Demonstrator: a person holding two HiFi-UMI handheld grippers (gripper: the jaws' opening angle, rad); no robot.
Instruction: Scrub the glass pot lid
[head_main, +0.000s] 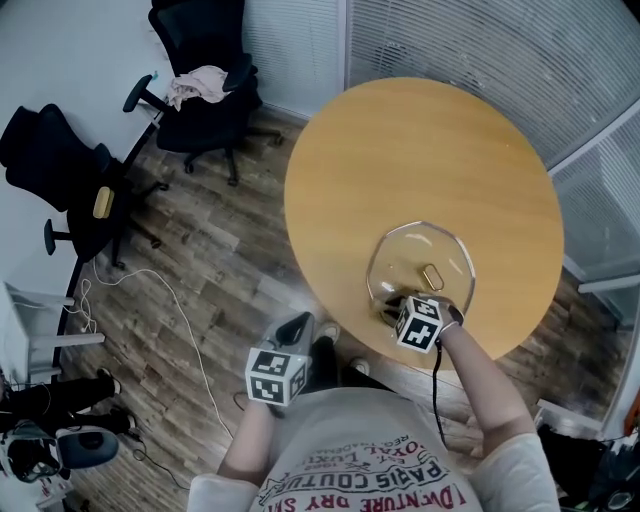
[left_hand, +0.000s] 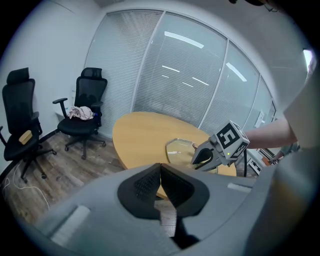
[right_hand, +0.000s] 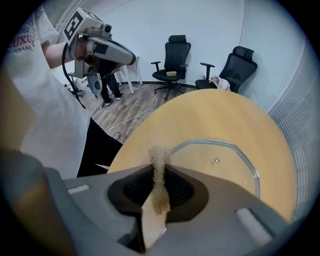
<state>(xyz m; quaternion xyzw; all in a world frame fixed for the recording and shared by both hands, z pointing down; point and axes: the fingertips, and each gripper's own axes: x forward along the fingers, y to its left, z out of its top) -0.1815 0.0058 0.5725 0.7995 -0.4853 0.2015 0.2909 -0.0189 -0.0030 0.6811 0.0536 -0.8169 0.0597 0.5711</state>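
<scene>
A clear, many-sided glass pot lid (head_main: 420, 262) lies flat by the round wooden worktop's (head_main: 400, 150) near edge, the right hand-held gripper (right_hand: 159, 181) pinching a coarse tan scrub pad (right_hand: 159, 159) by its rim, the left hand-held gripper (left_hand: 161, 187) closed and empty.

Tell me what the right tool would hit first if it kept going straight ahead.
Probably the glass lid, lying on the table just past the scrub pad that the right tool grips; depth is hard to judge.
</scene>
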